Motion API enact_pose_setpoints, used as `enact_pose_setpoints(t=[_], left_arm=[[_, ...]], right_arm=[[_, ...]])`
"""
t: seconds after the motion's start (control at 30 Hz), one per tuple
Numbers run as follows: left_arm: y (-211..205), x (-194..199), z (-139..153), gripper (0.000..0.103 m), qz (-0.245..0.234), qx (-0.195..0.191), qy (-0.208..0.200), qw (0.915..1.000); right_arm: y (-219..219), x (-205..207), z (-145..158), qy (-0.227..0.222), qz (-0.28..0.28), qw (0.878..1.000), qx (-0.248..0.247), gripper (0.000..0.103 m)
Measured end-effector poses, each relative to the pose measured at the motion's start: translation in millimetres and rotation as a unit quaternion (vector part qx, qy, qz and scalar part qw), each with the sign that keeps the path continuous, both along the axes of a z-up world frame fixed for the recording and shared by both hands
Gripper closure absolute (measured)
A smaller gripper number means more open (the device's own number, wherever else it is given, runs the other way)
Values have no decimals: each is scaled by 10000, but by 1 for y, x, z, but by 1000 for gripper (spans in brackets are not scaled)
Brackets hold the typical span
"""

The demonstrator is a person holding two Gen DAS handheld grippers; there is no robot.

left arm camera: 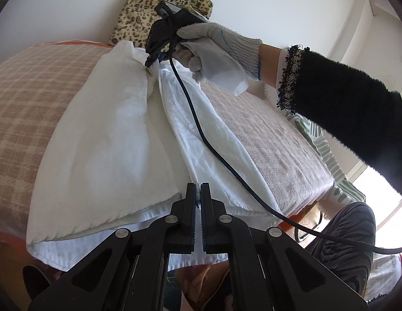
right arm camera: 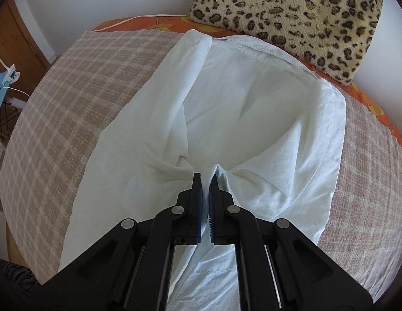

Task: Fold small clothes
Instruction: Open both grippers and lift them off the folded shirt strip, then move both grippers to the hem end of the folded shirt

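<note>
A white garment (left arm camera: 115, 140) lies spread on a checked beige blanket (left arm camera: 27, 96). My left gripper (left arm camera: 199, 190) is shut on the garment's near hem, a thin strip of cloth pinched between its pads. My right gripper (left arm camera: 151, 63), held by a gloved hand, shows at the garment's far end, shut on a bunched fold. In the right wrist view my right gripper (right arm camera: 207, 178) pinches gathered white cloth, and the garment (right arm camera: 253, 98) fans out ahead with its collar edge at the far side.
A leopard-print cushion (right arm camera: 291, 13) leans on the white wall behind the bed. An orange sheet (right arm camera: 377, 108) edges the blanket (right arm camera: 71, 98). A black cable (left arm camera: 227, 160) trails across the garment. A wooden cabinet (right arm camera: 16, 41) stands at left.
</note>
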State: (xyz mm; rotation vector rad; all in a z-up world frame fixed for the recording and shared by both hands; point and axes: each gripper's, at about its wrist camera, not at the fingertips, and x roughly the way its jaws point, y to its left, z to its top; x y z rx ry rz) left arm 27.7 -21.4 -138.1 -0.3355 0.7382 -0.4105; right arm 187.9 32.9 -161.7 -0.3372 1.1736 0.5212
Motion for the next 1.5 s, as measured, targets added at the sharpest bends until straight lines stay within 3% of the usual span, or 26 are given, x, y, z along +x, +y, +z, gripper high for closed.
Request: enact_pose_setpoints(t=[0.13, 0.23, 0.27, 0.4, 0.5, 0.67, 0.93, 1.1, 1.33, 1.5], left_arm=[[-1, 1, -3, 101, -50, 51, 114, 9999], [-3, 0, 1, 96, -70, 137, 209, 9997], [-3, -1, 3, 92, -92, 161, 251, 9995], [6, -15, 25, 91, -214, 214, 27, 9995], [22, -23, 45, 87, -224, 279, -156, 9992], [60, -9, 67, 83, -85, 455, -171, 9988], [87, 39, 78, 83, -273, 1082, -56, 9937], [83, 60, 62, 83, -637, 1401, 118, 9880], [57, 56, 22, 83, -1355, 1874, 478, 9717], [59, 44, 15, 83, -1477, 1933, 569, 9683]], right_arm=[[-16, 0, 21, 177, 6, 9980, 608, 89], [-44, -12, 63, -119, 15, 9930, 1178, 75], [-57, -15, 76, -174, -46, 9900, 1397, 74], [-115, -19, 128, -376, -533, 9776, 2000, 74], [-147, -43, 141, -253, -895, 9722, 2151, 74], [-162, -103, 126, -168, -681, 9759, 2066, 75], [-121, -168, 78, 42, 5, 9888, 1493, 76], [-109, -201, 59, 4, 322, 9944, 1004, 76], [-131, -236, 60, 97, 160, 9919, 1259, 76], [-145, -275, 54, 376, 212, 9900, 1344, 76]])
